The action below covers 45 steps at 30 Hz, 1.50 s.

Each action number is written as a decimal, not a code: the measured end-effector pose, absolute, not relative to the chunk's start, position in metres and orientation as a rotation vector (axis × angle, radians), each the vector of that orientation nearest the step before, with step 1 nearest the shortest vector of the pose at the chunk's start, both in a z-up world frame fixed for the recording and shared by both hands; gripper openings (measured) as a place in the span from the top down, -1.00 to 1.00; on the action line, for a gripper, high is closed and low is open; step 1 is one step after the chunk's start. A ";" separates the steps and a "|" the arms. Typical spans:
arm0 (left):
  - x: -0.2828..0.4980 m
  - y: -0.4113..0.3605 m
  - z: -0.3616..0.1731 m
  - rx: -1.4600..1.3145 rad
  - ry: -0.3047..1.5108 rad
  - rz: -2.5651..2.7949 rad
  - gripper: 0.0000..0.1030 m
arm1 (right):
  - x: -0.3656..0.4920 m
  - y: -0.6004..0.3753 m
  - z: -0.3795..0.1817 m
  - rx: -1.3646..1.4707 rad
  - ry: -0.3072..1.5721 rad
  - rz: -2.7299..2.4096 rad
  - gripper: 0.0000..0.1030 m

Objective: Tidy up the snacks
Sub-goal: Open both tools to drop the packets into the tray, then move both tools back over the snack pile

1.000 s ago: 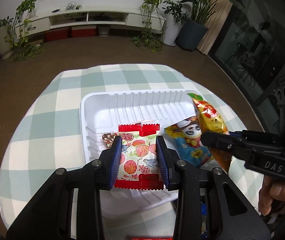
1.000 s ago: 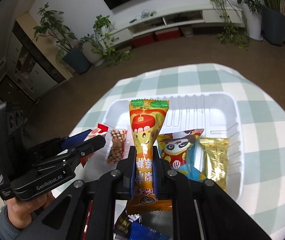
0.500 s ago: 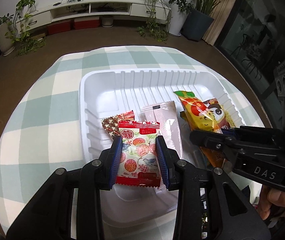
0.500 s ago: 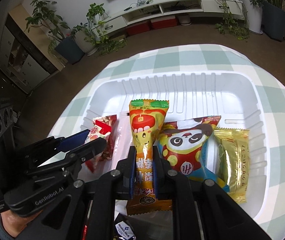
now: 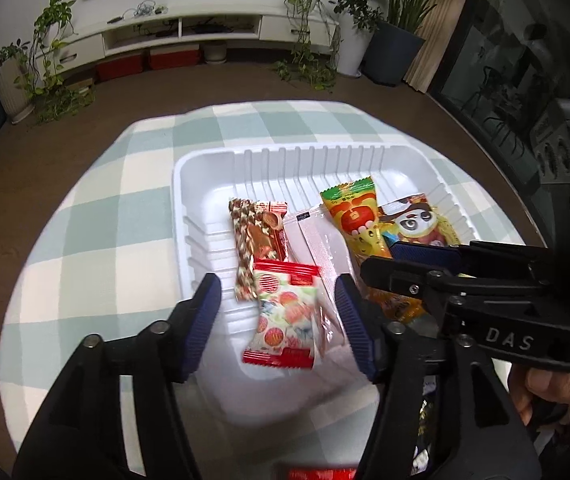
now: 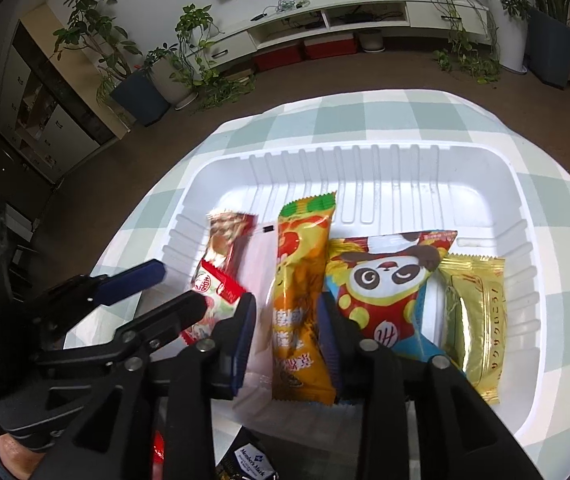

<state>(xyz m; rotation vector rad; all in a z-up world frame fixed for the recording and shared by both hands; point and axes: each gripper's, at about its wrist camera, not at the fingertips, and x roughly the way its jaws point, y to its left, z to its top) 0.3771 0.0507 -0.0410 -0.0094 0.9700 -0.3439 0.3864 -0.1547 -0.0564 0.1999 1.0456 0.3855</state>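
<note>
The red-and-white snack packet (image 5: pixel 285 316) lies on the near edge of the white tray (image 5: pixel 205 168), overlapping another packet, between the left gripper (image 5: pixel 277 312) fingers, which are opening and clear of it. The orange packet (image 6: pixel 299 296) lies lengthwise beside the panda packet (image 6: pixel 389 280); the right gripper (image 6: pixel 287 320) fingers are opening, apparently releasing it. The tray sits on the checked tabletop (image 5: pixel 97 216).

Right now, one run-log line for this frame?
phase: release into white tray | left gripper: jaws opening, red-and-white fruit-print packet between, pads clear | right gripper: jaws opening, orange packet between
</note>
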 end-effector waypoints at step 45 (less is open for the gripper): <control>0.109 0.015 -0.027 0.402 0.939 -0.511 -0.76 | 0.087 -0.230 -0.053 0.224 0.855 0.553 -0.87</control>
